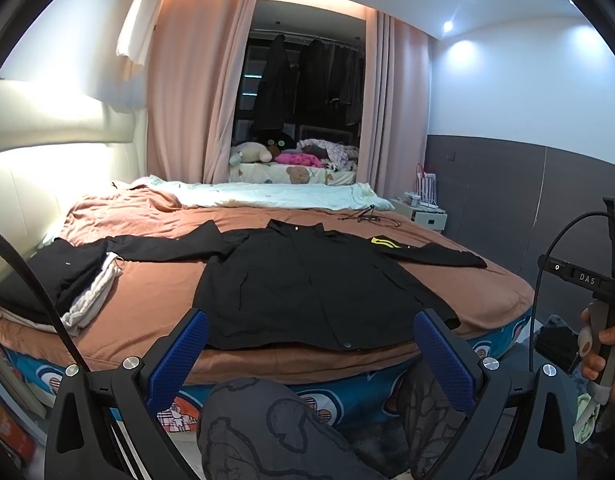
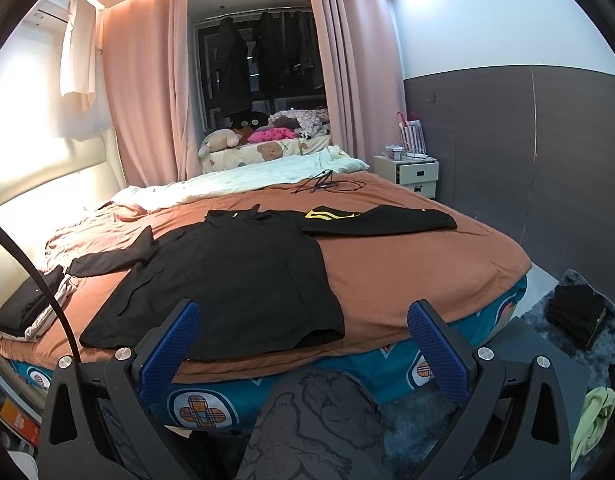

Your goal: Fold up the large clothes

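Note:
A large black long-sleeved shirt [image 1: 307,280] lies spread flat on the brown bed cover [image 1: 155,292], sleeves out to both sides, hem towards me. It also shows in the right wrist view [image 2: 235,276]. A yellow logo [image 2: 327,214] shows near its right sleeve. My left gripper [image 1: 309,340] is open and empty, held in front of the bed's near edge below the hem. My right gripper [image 2: 303,330] is open and empty, also short of the bed edge, towards the shirt's right hem corner. The right gripper's body and the hand holding it show in the left wrist view [image 1: 599,320].
A pile of folded dark and white clothes [image 1: 67,280] lies on the bed's left side. A cable [image 2: 327,184] lies at the far end by a pale quilt [image 1: 275,194]. A nightstand [image 2: 411,170] stands right of the bed. Dark folded clothes [image 2: 575,312] lie on the floor rug. My knee [image 1: 267,424] is below.

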{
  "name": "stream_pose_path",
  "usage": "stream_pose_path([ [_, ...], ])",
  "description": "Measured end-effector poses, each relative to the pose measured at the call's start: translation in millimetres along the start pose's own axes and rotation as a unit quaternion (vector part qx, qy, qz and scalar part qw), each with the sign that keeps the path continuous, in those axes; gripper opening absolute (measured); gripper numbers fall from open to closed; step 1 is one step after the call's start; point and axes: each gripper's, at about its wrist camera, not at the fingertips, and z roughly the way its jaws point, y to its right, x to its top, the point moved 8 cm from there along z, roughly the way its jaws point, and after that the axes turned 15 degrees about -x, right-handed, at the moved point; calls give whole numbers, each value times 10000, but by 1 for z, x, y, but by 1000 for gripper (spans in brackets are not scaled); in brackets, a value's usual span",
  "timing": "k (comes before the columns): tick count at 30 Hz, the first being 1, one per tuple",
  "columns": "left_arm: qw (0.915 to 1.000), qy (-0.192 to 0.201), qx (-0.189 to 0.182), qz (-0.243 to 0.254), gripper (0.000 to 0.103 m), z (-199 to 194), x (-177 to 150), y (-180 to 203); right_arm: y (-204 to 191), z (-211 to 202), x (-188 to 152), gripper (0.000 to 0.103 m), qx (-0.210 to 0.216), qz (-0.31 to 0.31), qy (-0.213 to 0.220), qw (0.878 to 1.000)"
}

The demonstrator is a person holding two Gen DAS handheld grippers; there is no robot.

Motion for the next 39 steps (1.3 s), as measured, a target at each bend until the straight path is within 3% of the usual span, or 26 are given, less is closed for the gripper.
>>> stream_pose_path([
  [20, 9995, -180, 16, -251, 103, 5, -4, -13, -6, 10, 10, 103, -141, -105, 20, 9998],
  [29, 9987, -31, 365, -342, 103, 3, -2, -40, -26, 38, 25, 103, 100, -116, 74, 9999],
  [39, 9898, -23, 1055, -961, 103, 19, -1, -104, -47, 108, 42, 103, 498, 98, -53, 9987],
])
